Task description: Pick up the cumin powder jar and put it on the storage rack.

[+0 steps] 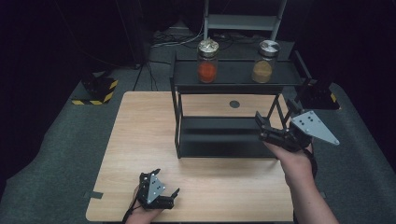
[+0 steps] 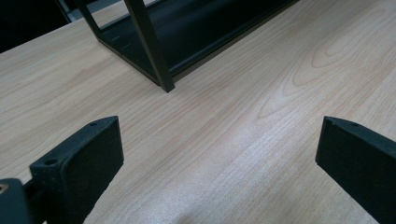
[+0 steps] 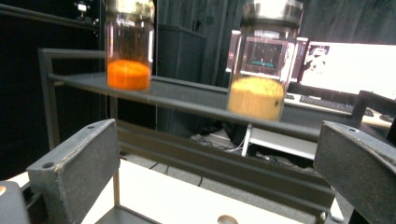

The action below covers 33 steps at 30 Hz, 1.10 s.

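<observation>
Two glass jars stand on the far top shelf of a black metal rack (image 1: 180,116) — the orange-filled jar (image 1: 207,60) left, the tan-filled jar (image 1: 263,61) right, both metal-lidded. Your right gripper (image 1: 271,122) hovers below them, jaws spread wide and empty; your left gripper (image 1: 164,196) rests near you on the wooden table (image 1: 140,130), also agape. Smooth round glass could slip — rising carelessly risks striking the shelf edge and toppling a jar.
</observation>
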Each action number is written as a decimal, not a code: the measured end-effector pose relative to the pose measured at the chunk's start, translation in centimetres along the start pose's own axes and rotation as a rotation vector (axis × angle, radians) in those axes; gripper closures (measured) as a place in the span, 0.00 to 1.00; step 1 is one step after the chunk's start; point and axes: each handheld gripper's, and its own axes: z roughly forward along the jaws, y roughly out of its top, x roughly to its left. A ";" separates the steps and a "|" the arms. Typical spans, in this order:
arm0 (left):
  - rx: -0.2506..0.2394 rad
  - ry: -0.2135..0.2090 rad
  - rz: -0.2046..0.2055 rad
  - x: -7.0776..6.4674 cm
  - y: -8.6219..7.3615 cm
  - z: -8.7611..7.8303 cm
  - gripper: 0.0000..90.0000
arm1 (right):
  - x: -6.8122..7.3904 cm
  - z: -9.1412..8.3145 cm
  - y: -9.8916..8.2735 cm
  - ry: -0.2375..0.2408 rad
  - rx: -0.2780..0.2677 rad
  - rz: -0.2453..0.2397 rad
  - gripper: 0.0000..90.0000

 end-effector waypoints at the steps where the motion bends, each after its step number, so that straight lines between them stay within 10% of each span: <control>1: 0.000 0.001 0.004 -0.1 0.0 0.0 0.01 | 0.0 -0.1 -0.3 0.000 0.004 -0.004 0.00; 33: 0.005 0.008 0.020 -0.5 0.0 -0.2 0.01 | 0.6 -3.2 -11.5 0.023 0.254 -0.013 0.00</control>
